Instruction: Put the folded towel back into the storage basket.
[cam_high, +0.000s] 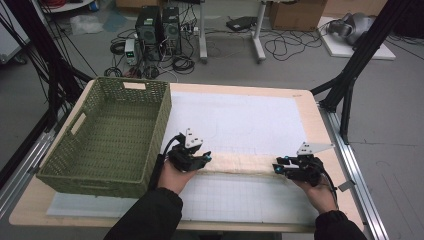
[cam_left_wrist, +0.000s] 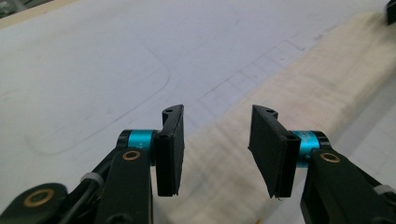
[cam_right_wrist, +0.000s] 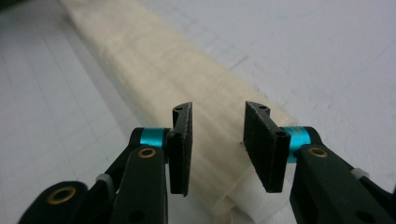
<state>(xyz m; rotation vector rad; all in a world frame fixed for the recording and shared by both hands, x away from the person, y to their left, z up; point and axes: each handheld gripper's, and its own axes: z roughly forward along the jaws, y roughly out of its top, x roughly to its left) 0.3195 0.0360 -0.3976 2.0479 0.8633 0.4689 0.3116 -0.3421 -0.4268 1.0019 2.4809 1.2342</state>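
Both claws stand apart and empty — the left claw (cam_high: 206, 159) and right claw (cam_high: 278, 167) poised at opposite ends of the folded cream cloth (cam_high: 240, 163) lying near-centre on the tabletop (cam_high: 305, 107) — so next probably comes pinching both ends.

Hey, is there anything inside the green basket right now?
No, the high view shows the green basket with only its bare woven floor inside.
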